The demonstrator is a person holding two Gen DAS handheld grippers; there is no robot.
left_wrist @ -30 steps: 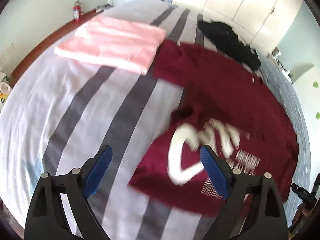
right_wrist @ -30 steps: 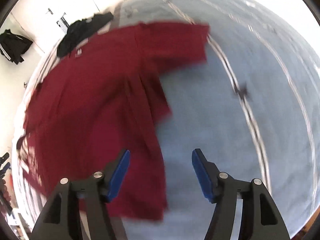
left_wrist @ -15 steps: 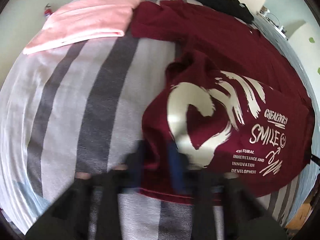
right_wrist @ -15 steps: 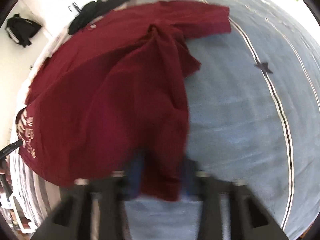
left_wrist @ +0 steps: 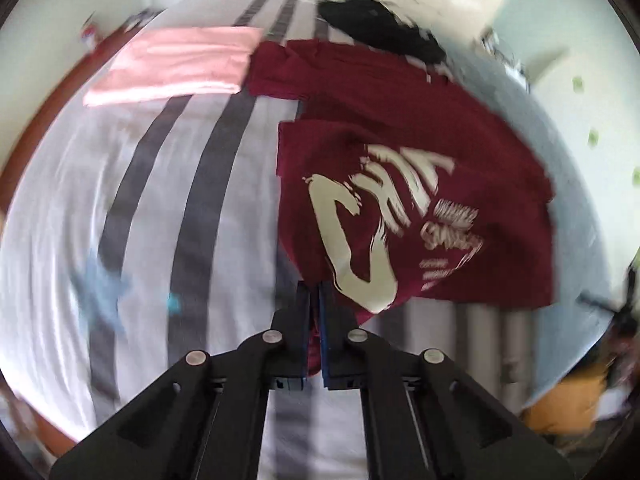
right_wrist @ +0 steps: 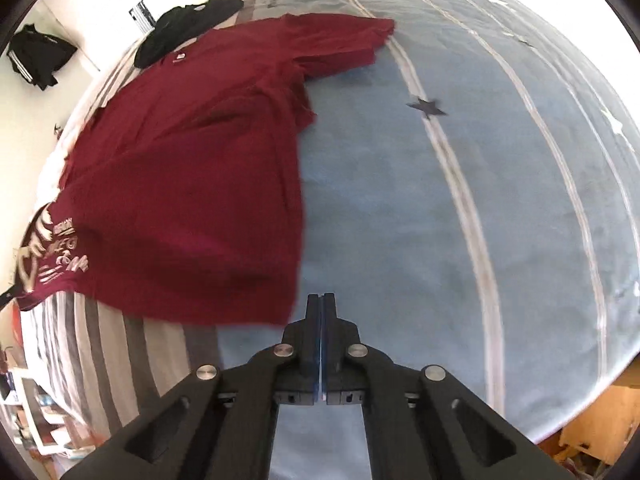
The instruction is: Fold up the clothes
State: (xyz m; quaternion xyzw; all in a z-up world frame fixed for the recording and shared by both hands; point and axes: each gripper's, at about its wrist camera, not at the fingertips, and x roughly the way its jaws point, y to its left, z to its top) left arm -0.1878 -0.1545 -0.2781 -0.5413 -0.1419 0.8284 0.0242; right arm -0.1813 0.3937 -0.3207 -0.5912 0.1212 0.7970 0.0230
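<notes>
The maroon T-shirt point(left_wrist: 400, 128) lies spread on the bed point(left_wrist: 132, 208), its printed hem turned up just ahead of both tongs. The left tongs point(left_wrist: 314, 292) are pinched tight on 1 hem corner, red cloth showing between the pads. The right tongs point(right_wrist: 321, 300) are fully closed; the other corner ends right at their tips, but I cannot tell if cloth is caught. The shirt looks light, soft and floppy, so it should sag between the 2 holds; corners suit best.
</notes>
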